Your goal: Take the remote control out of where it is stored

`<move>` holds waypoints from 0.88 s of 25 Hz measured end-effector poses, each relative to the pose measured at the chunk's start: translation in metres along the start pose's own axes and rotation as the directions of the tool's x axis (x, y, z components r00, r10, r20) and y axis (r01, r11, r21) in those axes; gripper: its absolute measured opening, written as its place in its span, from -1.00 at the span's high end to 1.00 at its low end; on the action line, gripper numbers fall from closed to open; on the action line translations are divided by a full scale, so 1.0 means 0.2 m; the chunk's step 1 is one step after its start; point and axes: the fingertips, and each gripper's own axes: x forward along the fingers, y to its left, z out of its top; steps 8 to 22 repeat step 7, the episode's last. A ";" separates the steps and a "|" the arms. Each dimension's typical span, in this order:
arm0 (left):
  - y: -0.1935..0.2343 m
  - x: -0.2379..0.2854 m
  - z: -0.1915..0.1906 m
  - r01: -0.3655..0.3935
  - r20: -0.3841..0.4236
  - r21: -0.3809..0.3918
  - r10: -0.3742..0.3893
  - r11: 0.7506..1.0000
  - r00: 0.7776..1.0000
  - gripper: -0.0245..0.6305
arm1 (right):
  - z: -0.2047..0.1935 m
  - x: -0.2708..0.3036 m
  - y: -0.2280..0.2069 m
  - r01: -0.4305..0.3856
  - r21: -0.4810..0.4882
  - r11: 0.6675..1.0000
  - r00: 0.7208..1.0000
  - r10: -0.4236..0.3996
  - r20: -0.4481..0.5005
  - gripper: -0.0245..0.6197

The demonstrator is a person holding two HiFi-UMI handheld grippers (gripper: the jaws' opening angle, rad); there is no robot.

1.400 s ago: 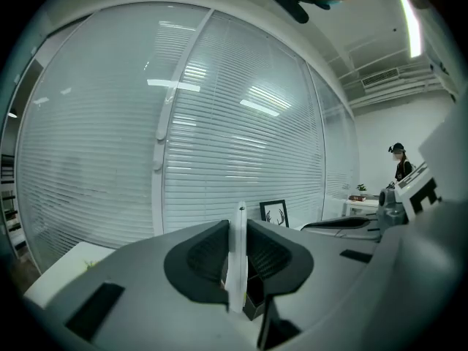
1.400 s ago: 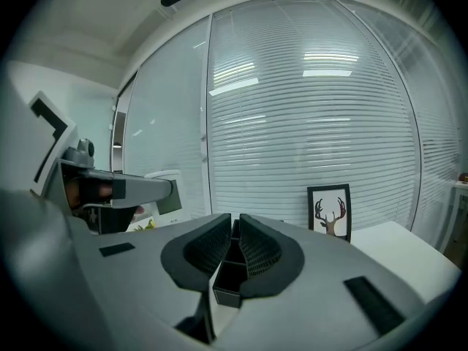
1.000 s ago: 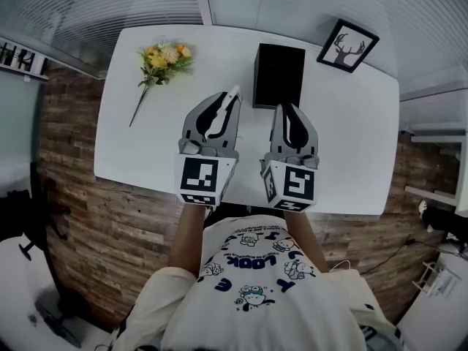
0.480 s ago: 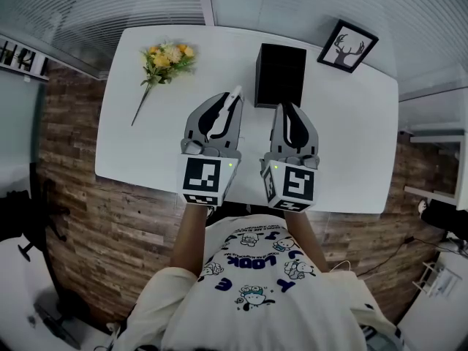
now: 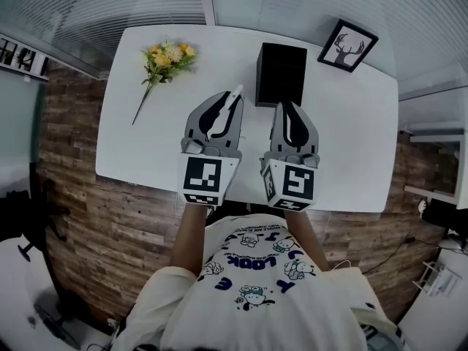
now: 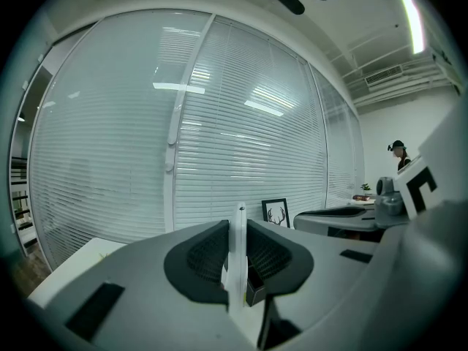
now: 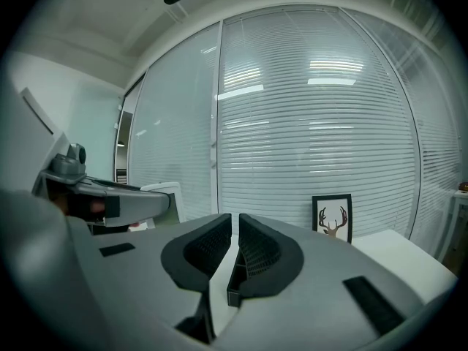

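Note:
A slim white remote control [image 5: 232,98] stands edge-on between the jaws of my left gripper [image 5: 221,108], which is shut on it; its tip pokes out past the fingertips. In the left gripper view the remote [image 6: 238,258] rises as a thin white strip between the black pads. The black storage box [image 5: 280,74] stands on the white table [image 5: 351,137], just beyond both grippers. My right gripper [image 5: 287,110] hovers beside the left one, shut, with nothing between its pads [image 7: 256,251].
A bunch of yellow flowers [image 5: 164,58] lies at the table's far left. A framed deer picture [image 5: 347,44] stands at the far right corner, also seen as the frame [image 7: 333,216] in front of window blinds. Wooden floor surrounds the table.

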 end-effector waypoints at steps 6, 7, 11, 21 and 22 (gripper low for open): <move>-0.01 -0.01 0.01 -0.003 0.005 0.002 0.003 1.000 1.000 0.69 | 0.01 -0.01 0.00 -0.003 -0.003 1.000 1.000 0.003 0.004 0.77; -0.01 -0.01 0.01 -0.003 0.006 0.002 0.003 1.000 1.000 0.69 | 0.01 -0.01 0.00 -0.003 -0.003 1.000 1.000 0.003 0.004 0.77; -0.01 -0.01 0.01 -0.003 0.006 0.002 0.003 1.000 1.000 0.69 | 0.01 -0.01 0.00 -0.003 -0.003 1.000 1.000 0.003 0.004 0.77; -0.01 -0.01 0.01 -0.003 0.006 0.002 0.003 1.000 1.000 0.69 | 0.01 -0.01 0.00 -0.003 -0.003 1.000 1.000 0.003 0.004 0.77; -0.01 -0.01 0.01 -0.003 0.006 0.002 0.003 1.000 1.000 0.69 | 0.01 -0.01 0.00 -0.003 -0.003 1.000 1.000 0.003 0.004 0.77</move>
